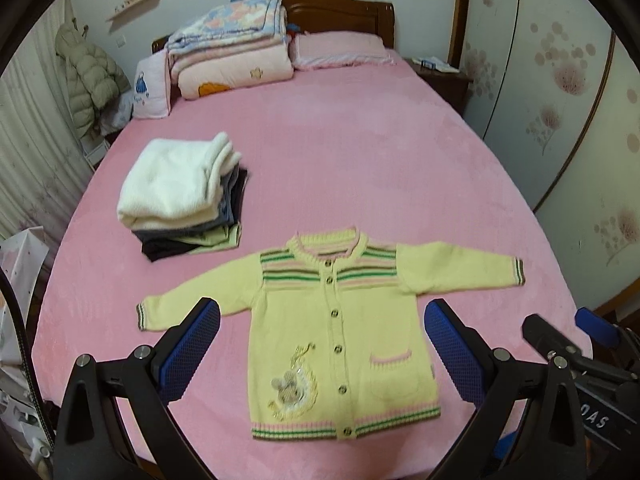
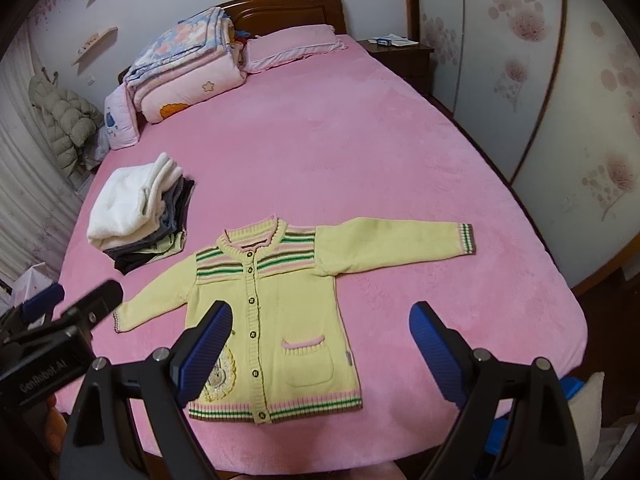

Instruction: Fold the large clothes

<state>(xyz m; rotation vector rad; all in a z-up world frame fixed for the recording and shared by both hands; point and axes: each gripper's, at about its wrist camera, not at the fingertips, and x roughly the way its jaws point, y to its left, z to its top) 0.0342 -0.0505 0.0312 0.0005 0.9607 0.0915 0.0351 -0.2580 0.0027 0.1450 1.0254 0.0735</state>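
Observation:
A yellow knit cardigan (image 1: 340, 328) with striped yoke, buttons and a pocket lies flat, front up, on the pink bed (image 1: 360, 160), both sleeves spread out. It also shows in the right wrist view (image 2: 288, 304). My left gripper (image 1: 322, 322) is open and empty, held above the cardigan's lower half. My right gripper (image 2: 322, 320) is open and empty, above the cardigan's right side near the pocket. Each gripper shows at the edge of the other's view.
A stack of folded clothes (image 1: 180, 196) with a white one on top sits left of the cardigan. Folded quilts (image 1: 232, 48) and a pillow (image 1: 340, 50) lie at the headboard. A nightstand (image 1: 440, 76) and wardrobe doors (image 1: 560, 100) stand right.

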